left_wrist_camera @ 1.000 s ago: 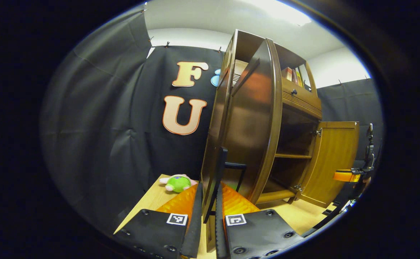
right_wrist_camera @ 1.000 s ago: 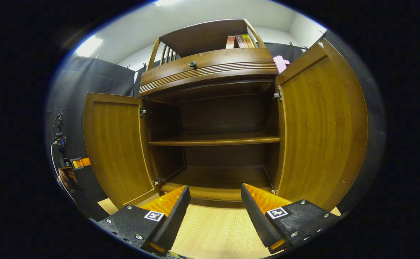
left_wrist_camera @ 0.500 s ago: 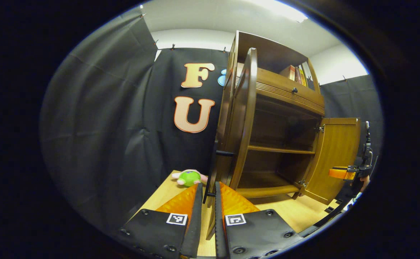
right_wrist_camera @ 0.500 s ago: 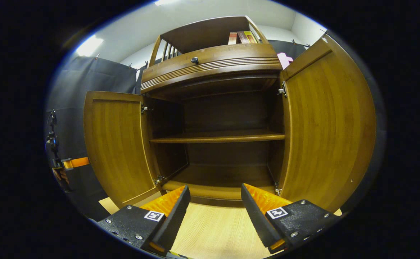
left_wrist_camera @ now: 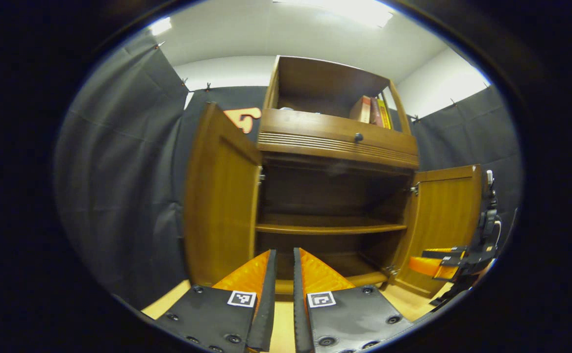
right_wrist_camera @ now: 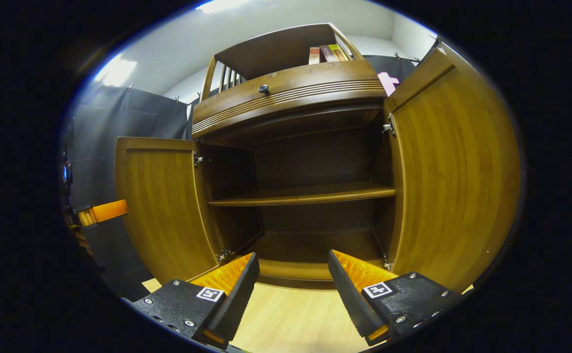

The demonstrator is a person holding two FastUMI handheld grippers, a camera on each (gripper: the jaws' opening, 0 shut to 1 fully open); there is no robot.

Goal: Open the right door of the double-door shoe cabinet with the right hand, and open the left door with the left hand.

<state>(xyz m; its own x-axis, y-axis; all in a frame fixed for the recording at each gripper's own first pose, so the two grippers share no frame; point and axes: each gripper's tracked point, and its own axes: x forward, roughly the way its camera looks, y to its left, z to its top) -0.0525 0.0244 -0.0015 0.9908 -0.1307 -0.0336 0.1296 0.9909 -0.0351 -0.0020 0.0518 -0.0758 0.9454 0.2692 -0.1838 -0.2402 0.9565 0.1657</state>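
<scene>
The brown wooden shoe cabinet [left_wrist_camera: 337, 142] stands with both doors swung wide. In the left gripper view, the left door [left_wrist_camera: 222, 196] shows its inner face, and the right door [left_wrist_camera: 450, 220] hangs open at the far side. My left gripper [left_wrist_camera: 284, 252] points into the cabinet's lower compartment. Its fingers are nearly together with nothing between them. In the right gripper view, my right gripper [right_wrist_camera: 293, 255] is open and holds nothing, in front of the cabinet's bottom edge. There the left door [right_wrist_camera: 161, 206] and right door [right_wrist_camera: 452, 166] flank the bare inner shelf [right_wrist_camera: 300, 195].
A drawer with a dark knob [left_wrist_camera: 359, 138] sits above the doors, and books [left_wrist_camera: 371, 109] stand on the top shelf. The cabinet rests on a light wooden table [right_wrist_camera: 290, 318]. Black cloth walls close in on both sides. The other gripper [left_wrist_camera: 442, 262] shows beside the right door.
The left gripper view has swung from the left door's edge to face the cabinet front. The door's black handle bar is no longer between its fingers. The right gripper has barely moved.
</scene>
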